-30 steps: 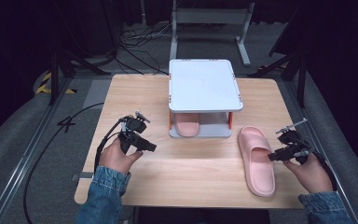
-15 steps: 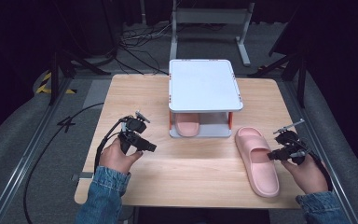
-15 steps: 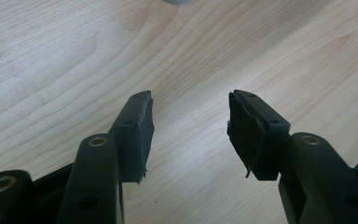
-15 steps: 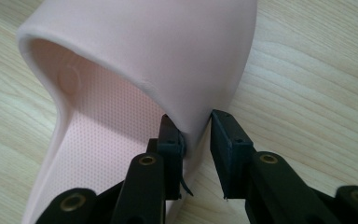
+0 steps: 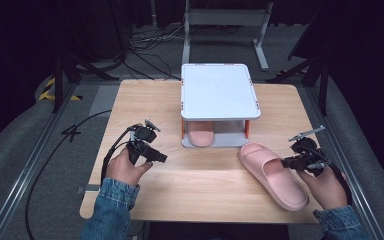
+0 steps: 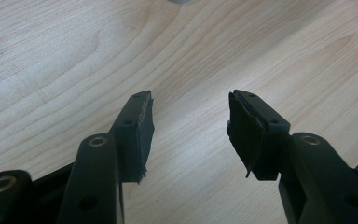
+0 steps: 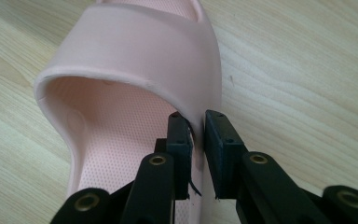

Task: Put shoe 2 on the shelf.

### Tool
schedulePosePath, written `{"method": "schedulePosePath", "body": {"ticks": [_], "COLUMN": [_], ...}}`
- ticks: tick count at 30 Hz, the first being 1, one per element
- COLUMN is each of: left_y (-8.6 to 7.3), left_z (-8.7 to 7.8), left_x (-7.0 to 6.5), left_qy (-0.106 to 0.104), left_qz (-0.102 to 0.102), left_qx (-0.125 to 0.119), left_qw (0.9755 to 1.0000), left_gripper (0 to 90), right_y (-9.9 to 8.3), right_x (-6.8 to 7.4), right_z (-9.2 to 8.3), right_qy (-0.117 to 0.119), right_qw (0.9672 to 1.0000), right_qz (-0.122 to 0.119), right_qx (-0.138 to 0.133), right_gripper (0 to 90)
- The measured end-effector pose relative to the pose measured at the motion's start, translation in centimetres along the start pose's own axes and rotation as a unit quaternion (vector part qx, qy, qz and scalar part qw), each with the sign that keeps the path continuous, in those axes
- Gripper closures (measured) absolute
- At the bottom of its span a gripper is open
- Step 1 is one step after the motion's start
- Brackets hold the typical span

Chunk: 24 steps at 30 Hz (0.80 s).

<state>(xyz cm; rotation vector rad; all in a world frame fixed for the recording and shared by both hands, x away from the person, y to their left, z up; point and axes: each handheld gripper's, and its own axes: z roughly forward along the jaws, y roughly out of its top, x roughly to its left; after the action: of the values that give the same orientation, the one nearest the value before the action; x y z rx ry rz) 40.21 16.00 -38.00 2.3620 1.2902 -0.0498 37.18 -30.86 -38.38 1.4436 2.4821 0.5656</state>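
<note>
The matt pink foam-like slipper (image 7: 135,60), dimpled inside, lies on a smooth, pale wood-grain table (image 5: 145,100).

Two pink slippers (image 5: 272,175), one rack (image 5: 218,91)

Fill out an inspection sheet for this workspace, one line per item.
Surface: light wooden table, bare around the hands.
Job's things: pink rubber slide sandal lying on the table right of the rack; matching second pink sandal on the lower level of the white two-tier rack.
Clutter: nothing seen.
Grippers: left gripper open over bare wood, holding nothing; right gripper has just been closing, fingers pinching the sandal's strap edge.
Cables: black cable trails off the table's left side to the floor.
Surroundings: dark room, grey floor mats, metal stand behind the table.
</note>
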Motion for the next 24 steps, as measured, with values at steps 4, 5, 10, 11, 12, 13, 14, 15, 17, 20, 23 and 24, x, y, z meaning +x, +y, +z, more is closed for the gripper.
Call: {"method": "schedulePosePath", "body": {"ticks": [4, 5, 10, 11, 12, 13, 14, 15, 17, 20, 23, 24], "left_y": [-0.5, -0.7, -1.8, -2.1, -2.3, -2.5, -2.7, -3.0, -3.3, -4.1, -4.4, -4.5], "left_z": [-0.3, -0.4, -1.0, -1.1, -1.2, -1.2, -1.3, -1.5, -1.6, -2.0, -2.2, -2.2], "left_x": [0.1, 0.2, 0.7, 0.8, 0.9, 0.9, 1.0, 1.1, 1.2, 1.3, 1.4, 1.4], "left_qy": [0.002, 0.002, 0.008, 0.010, 0.008, 0.011, 0.011, 0.014, 0.015, 0.019, 0.021, 0.022], "left_qz": [-0.005, -0.006, -0.021, -0.023, -0.025, -0.027, -0.030, -0.033, -0.036, -0.043, -0.047, -0.048], "left_qx": [-0.002, -0.003, -0.009, -0.009, -0.009, -0.008, -0.009, -0.010, -0.012, -0.015, -0.016, -0.018], "left_qw": [1.0000, 1.0000, 0.9997, 0.9996, 0.9996, 0.9995, 0.9994, 0.9993, 0.9992, 0.9988, 0.9985, 0.9985], "left_gripper": [49.9, 49.9, 49.9, 49.9, 49.9, 50.0, 49.9, 49.9, 50.0, 50.1, 50.3, 50.3], "right_y": [0.3, 0.5, 1.5, 1.7, 2.1, 2.4, 2.7, 3.0, 3.4, 5.0, 5.7, 6.0], "right_x": [0.4, 0.6, 1.9, 2.1, 2.3, 2.5, 2.6, 2.8, 2.9, 3.6, 3.9, 4.0], "right_z": [-0.8, -1.0, -1.5, -1.6, -1.6, -1.6, -1.6, -1.6, -1.5, -1.0, -0.8, -0.6], "right_qy": [0.007, 0.008, 0.011, 0.012, 0.012, 0.013, 0.015, 0.019, 0.024, 0.039, 0.041, 0.038], "right_qw": [0.9999, 0.9999, 0.9994, 0.9993, 0.9991, 0.9989, 0.9987, 0.9984, 0.9980, 0.9966, 0.9964, 0.9961], "right_qz": [-0.005, -0.007, -0.026, -0.028, -0.031, -0.032, -0.035, -0.038, -0.040, -0.048, -0.048, -0.050], "right_qx": [-0.010, -0.011, -0.020, -0.020, -0.026, -0.032, -0.034, -0.038, -0.042, -0.054, -0.057, -0.061], "right_gripper": [81.6, 81.9, 82.0, 82.0, 82.1, 82.1, 82.3, 82.4, 82.7, 83.8, 84.1, 84.2]}}
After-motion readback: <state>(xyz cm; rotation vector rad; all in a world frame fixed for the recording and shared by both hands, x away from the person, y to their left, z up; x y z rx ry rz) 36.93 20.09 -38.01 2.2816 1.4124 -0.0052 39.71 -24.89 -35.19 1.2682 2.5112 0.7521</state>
